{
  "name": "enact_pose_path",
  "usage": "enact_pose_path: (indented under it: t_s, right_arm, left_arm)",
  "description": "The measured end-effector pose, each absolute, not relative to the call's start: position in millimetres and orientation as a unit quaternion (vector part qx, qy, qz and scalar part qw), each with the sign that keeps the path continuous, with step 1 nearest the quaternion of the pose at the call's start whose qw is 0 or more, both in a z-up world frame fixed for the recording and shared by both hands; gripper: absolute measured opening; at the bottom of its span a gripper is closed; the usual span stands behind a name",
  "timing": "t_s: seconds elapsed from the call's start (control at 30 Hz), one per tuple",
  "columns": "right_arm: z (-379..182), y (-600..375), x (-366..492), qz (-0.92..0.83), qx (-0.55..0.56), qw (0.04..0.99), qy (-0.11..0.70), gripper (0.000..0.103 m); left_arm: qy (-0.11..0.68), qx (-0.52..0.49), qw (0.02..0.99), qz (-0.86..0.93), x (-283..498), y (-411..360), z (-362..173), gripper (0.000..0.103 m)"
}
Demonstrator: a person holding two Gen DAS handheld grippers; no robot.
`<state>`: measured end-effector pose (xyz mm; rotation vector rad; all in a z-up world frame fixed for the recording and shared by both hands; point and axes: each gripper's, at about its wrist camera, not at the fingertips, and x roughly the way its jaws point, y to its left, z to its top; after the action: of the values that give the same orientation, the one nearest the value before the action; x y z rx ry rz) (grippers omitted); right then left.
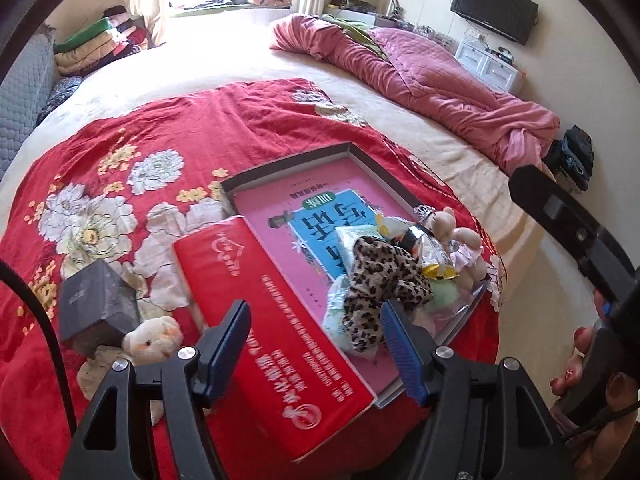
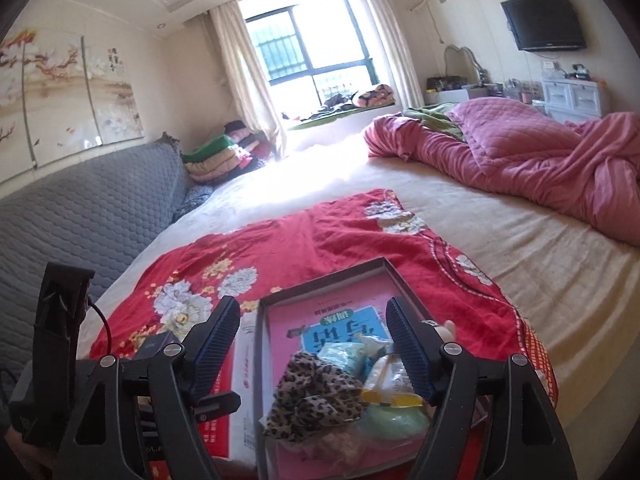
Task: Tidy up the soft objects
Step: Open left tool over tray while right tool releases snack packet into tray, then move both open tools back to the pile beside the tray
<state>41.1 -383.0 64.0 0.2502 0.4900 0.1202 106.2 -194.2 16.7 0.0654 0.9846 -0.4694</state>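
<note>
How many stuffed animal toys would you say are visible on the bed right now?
2: a tan teddy bear in the tray at its far right edge, and a white plush toy on the red cloth beside the dark box. More may hide under the pile.

The left gripper (image 1: 316, 344) points steeply downward with its two blue-padded fingers (image 1: 226, 350) spread wide apart and nothing pressed between them. To the right of these fingers, a hand (image 1: 580, 364) with painted nails wraps the black handle of the right gripper (image 2: 314, 350). That gripper points at a shallower downward angle, its fingers (image 2: 408, 354) likewise parted wide, gripping nothing. To the left of them, the other gripper's black body shows.
</note>
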Motion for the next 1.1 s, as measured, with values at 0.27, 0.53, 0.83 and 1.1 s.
enact_pose_path:
  t_s: [0.27, 0.53, 0.83, 1.1]
  right_arm:
    - [74, -294, 45, 0.138, 0.03, 0.956, 0.259, 0.077]
    - [49, -193, 48, 0.208, -0.084, 0.926, 0.303, 0.077]
    - [-19, -128, 55, 0.206, -0.25, 0.869, 0.375, 0.077]
    - [-68, -98, 65, 0.188, -0.361, 0.825, 0.393, 0.077]
  left_arm:
    - [0.469, 0.01, 0.872, -0.139, 99, -86, 16, 0.067]
    - [0.497, -0.043, 0.862, -0.089, 99, -9, -19, 0.067]
    - [0.523, -0.071, 0.845, -0.08, 107, 26, -63, 0.067]
    - [0.542, -0.089, 0.83, -0.095, 122, 30, -91, 0.067]
